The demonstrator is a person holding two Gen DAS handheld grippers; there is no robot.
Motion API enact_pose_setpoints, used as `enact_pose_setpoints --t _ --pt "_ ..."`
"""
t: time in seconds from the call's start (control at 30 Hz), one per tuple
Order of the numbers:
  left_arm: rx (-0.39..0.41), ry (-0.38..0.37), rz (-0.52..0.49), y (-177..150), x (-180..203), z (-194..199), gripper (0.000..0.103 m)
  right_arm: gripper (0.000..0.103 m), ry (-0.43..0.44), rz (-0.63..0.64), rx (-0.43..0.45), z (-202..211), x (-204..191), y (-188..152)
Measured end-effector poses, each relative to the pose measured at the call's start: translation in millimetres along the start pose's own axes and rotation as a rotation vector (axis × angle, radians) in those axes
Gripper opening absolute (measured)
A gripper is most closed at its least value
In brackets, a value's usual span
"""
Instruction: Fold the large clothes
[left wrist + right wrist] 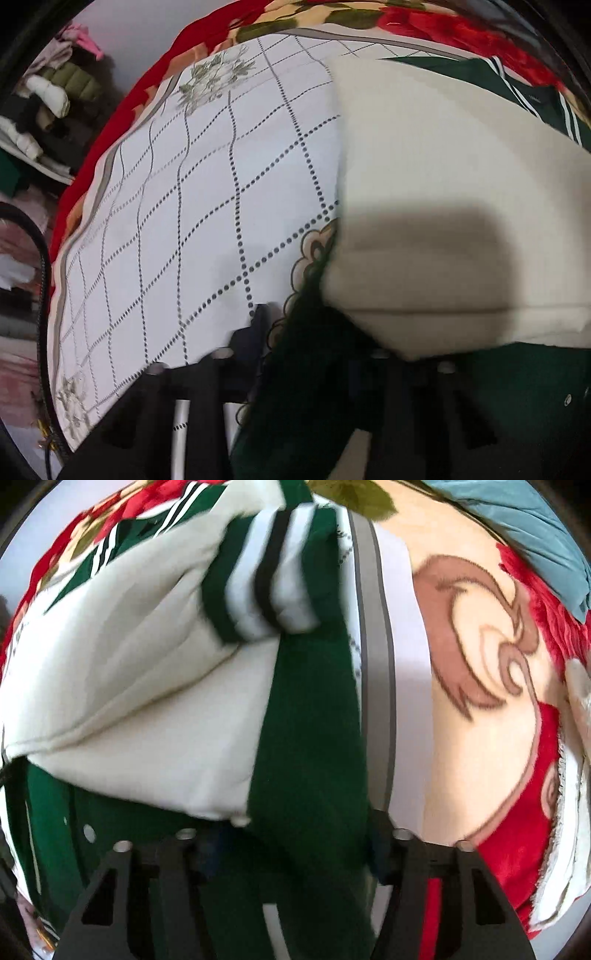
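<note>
Green and cream cloth is filling both wrist views: a varsity-style jacket [306,720] is lying on a bed, spread over a white sheet [192,206] with dotted grid lines, which in turn is covering a red flowered blanket [517,812].

In the left wrist view the left gripper [314,332] is pointing steeply down at the near left edge of the jacket [424,221], where dark green fabric is meeting the cream sleeve. Its jaws are standing narrow, with green cloth lying between them; blur is hiding the pads, so I cannot tell whether they are actually pinching the fabric yet.

In the right wrist view the right gripper [295,845] is pointing straight down over the jacket's right edge. Its jaws are standing about half open, straddling a green strip of the body that is running away from the camera toward the striped cuff [266,590]. Whether the pads are pressing that strip is not clear either.

What the coming move seems to turn on: the cream sleeve is lying folded across the body, with its cuff at the far end, and the jacket's long axis is running away from both grippers. Each gripper is sitting at one near corner, so neither hand is clearly nearer; a fold would probably carry this near hem away toward the collar end.
</note>
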State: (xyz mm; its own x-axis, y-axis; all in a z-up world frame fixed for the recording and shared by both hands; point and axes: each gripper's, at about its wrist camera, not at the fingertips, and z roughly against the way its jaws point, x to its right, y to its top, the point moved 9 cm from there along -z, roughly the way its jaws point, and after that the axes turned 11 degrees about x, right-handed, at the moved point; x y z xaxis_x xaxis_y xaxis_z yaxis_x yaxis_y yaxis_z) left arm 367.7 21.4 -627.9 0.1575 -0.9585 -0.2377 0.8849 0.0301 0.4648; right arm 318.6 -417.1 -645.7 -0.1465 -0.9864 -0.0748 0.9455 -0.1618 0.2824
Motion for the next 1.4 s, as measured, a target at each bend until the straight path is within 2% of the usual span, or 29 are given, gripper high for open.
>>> enact_pose_setpoints --t 0.2,0.33,0.43,0.5,0.53,0.57,0.6,0.67,0.73,0.8,0.9,0.97,1.07,1.13,1.23,1.33,1.4 --pt "-0.021 0.023 0.123 8.4 -43.7 -10.7 0.029 0.047 0.046 0.029 0.003 -0.8 -25.0 20.3" --pt "-0.020 0.095 0.132 14.1 -90.8 -18.9 0.030 0.045 0.134 0.073 0.001 -1.8 -75.1 40.2" --pt "-0.034 0.119 0.152 14.3 -127.0 -27.8 0.031 0.044 0.193 0.099 -0.002 -1.3 -114.0 51.5" --pt "-0.046 0.132 0.153 13.6 -141.2 -33.1 0.035 0.044 0.208 0.085 -0.014 -2.3 -126.2 56.8" --pt "-0.051 0.136 0.153 12.8 -145.2 -35.7 0.040 0.044 0.212 0.067 -0.023 -3.5 -128.1 60.8" --pt "-0.055 0.144 0.151 12.7 -148.4 -38.6 0.054 0.044 0.212 0.048 -0.028 -3.4 -128.2 62.3" --pt "-0.058 0.168 0.147 11.9 -153.9 -41.5 0.063 0.044 0.209 0.028 -0.030 -3.9 -125.1 63.9" --pt "-0.070 0.205 0.175 8.6 -165.8 -46.8 0.092 0.043 0.213 -0.031 -0.015 -2.4 -111.7 70.0" --pt "-0.086 0.199 0.234 5.6 -176.4 -53.9 0.103 0.037 0.216 -0.145 0.010 0.4 -89.6 72.2" --pt "-0.095 0.170 0.276 2.7 -178.9 -59.1 0.103 0.033 0.204 -0.298 0.017 -3.4 -62.7 72.0" --pt "-0.084 0.168 0.260 7.6 -176.9 -61.2 0.103 0.030 0.245 -0.551 0.015 -7.6 -17.6 55.5" --pt "-0.081 0.153 0.256 13.2 -174.8 -64.5 0.103 0.028 0.247 -0.641 0.005 -9.4 1.4 49.1" --pt "-0.075 0.143 0.251 18.8 -174.3 -64.9 0.103 0.029 0.166 -0.558 -0.005 -4.3 -5.8 49.7" --pt "-0.070 0.143 0.228 26.0 -173.4 -65.1 0.103 0.034 0.064 -0.433 -0.014 2.5 -23.0 55.4" --pt "-0.076 0.151 0.199 26.5 -170.2 -48.7 0.103 0.037 -0.015 -0.284 -0.010 27.5 -40.8 56.6" --pt "-0.066 0.114 0.222 17.7 -160.4 -10.7 0.103 0.037 0.004 -0.202 0.027 57.5 -64.4 56.5" --pt "-0.061 0.065 0.264 6.5 -140.5 19.7 0.103 0.037 0.016 -0.175 0.041 70.7 -74.5 53.1"
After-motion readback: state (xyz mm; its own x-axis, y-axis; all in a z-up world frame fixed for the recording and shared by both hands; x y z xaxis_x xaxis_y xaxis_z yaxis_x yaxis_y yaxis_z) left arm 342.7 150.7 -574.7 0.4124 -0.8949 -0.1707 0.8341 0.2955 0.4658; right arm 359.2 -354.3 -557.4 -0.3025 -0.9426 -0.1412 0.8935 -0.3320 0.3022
